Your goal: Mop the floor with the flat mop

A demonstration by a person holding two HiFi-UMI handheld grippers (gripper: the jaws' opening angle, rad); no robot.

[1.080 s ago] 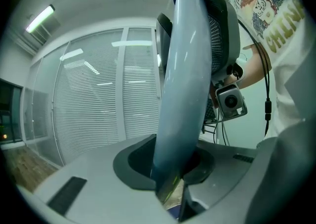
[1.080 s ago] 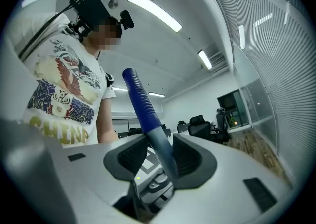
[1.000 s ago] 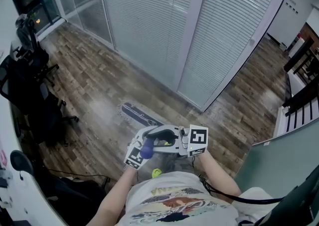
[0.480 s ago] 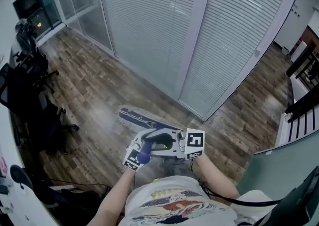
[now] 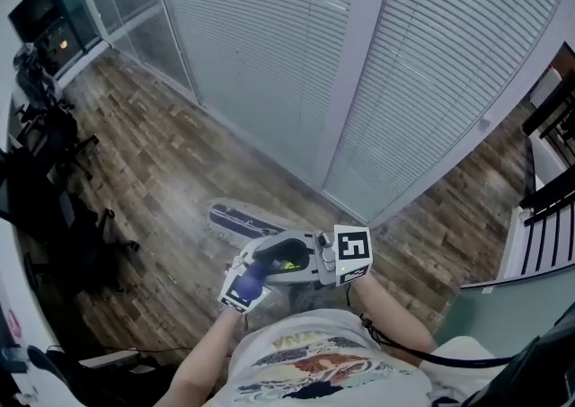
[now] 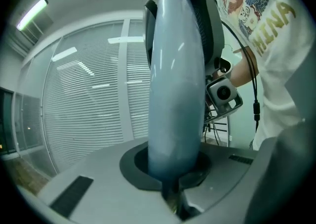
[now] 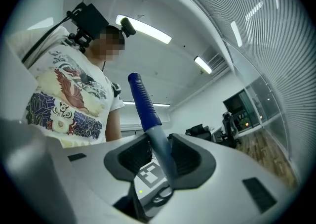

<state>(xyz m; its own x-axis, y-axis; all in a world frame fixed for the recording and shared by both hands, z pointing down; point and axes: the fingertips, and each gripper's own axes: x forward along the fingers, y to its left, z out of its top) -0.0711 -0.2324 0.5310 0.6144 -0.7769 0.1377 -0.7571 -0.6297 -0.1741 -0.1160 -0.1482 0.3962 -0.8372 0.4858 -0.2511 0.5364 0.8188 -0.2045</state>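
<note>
**Flat mop.** The mop head (image 5: 235, 218) lay flat on the wood-grain floor (image 5: 153, 149), just ahead of my hands. Its long axis ran from upper left to lower right in the head view, roughly parallel to the foot of the blinded glass wall (image 5: 269, 46) and near it. The mop handle (image 6: 175, 94) rose from the head back toward me, with the ribbed blue grip (image 7: 140, 97) at its upper end.

**Left gripper** (image 5: 252, 272). My fingers were closed tight round the pale shaft.

**Right gripper** (image 5: 310, 261). My fingers stood at a middling spread, clamping the shaft between their dark pads just below the blue grip. The two grippers faced each other across the handle, close to my chest.

**Room.** Open floor stretched left as far as the dark office chairs (image 5: 45, 207). The wall closed off the far side.
</note>
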